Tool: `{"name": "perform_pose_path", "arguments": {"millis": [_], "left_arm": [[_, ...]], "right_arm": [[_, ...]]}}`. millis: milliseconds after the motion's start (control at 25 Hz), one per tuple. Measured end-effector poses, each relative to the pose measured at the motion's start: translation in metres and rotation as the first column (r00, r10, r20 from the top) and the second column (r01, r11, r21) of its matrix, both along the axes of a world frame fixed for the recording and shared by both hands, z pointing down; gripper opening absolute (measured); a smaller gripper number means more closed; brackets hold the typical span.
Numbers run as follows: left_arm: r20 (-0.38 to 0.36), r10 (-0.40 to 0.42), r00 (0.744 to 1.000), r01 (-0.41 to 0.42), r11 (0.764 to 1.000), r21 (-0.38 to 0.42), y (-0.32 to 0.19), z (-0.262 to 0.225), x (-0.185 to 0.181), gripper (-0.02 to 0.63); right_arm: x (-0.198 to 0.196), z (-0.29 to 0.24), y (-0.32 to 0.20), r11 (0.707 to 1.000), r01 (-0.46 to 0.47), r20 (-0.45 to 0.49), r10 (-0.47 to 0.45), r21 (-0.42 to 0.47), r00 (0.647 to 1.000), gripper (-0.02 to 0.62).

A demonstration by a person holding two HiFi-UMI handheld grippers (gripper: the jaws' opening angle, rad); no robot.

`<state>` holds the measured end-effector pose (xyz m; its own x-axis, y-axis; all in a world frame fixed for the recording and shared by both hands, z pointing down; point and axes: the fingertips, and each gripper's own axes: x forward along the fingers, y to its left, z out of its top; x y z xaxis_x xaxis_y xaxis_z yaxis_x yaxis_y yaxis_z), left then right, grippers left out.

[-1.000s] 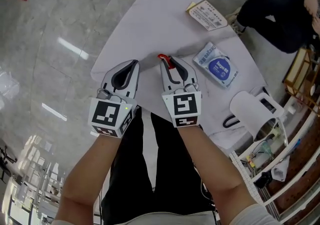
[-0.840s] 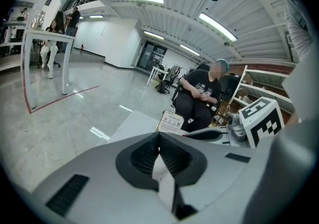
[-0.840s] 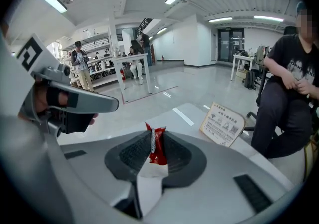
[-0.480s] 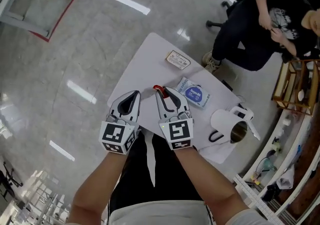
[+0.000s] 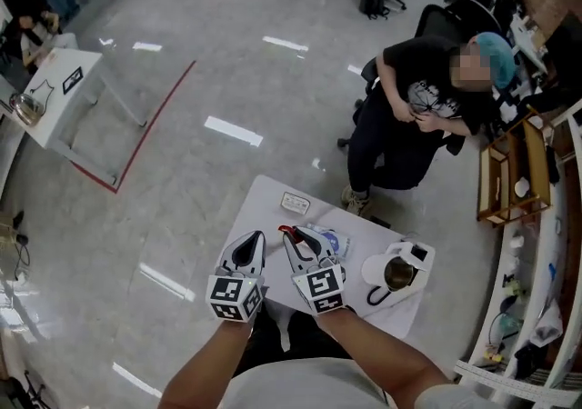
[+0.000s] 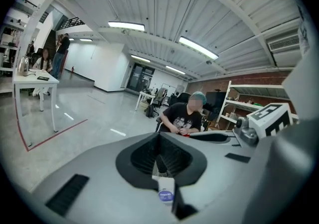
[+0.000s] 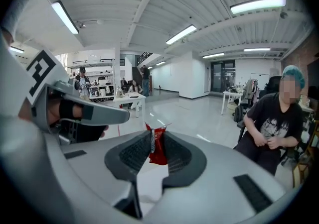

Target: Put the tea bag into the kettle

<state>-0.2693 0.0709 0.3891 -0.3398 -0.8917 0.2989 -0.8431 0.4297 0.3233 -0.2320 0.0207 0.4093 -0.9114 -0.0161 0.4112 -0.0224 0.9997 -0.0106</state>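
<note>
A red tea bag packet (image 7: 157,152) is pinched between the pads of my right gripper (image 7: 155,141), its top sticking out past the tips; in the head view the tea bag (image 5: 286,232) shows as a red tip at the right gripper (image 5: 290,235). Beside it, my left gripper (image 5: 255,236) is shut and holds nothing; in its own view the left gripper (image 6: 158,136) has its tips together. Both grippers hang high above the small white table (image 5: 269,216). The white kettle (image 5: 393,273) stands with its lid open at the table's right end, right of both grippers.
A blue-and-white packet (image 5: 331,240) and a small printed card (image 5: 295,203) lie on the table. A person in black (image 5: 414,116) sits on a chair just beyond the table. Wooden shelves (image 5: 509,180) stand at the right, another white table (image 5: 64,89) far left.
Both grippers and the head camera have risen together, so the table and kettle look much smaller and lower. The seated person is now fully in view. The red tea bag stays in the right jaws.
</note>
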Motion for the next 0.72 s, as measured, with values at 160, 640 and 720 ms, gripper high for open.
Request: {"name": "perform_pose_path", "arguments": {"millis": [160, 640, 720], "left_arm": [[0.032, 0.051, 0.998, -0.052, 0.998, 0.034, -0.016, -0.050, 0.027, 0.008], [0.133, 0.113, 0.985, -0.125, 0.988, 0.086, -0.042, -0.130, 0.052, 0.008], [0.134, 0.132, 0.982, -0.145, 0.985, 0.094, -0.047, -0.135, 0.054, 0.008]], "right_arm": [[0.016, -0.061, -0.013, 0.999, -0.034, 0.075, 0.034, 0.004, 0.997, 0.084], [0.043, -0.153, -0.017, 0.998, -0.019, 0.216, 0.004, 0.068, 0.976, 0.084], [0.047, -0.156, -0.027, 0.996, -0.059, 0.222, 0.042, 0.069, 0.974, 0.084]]}}
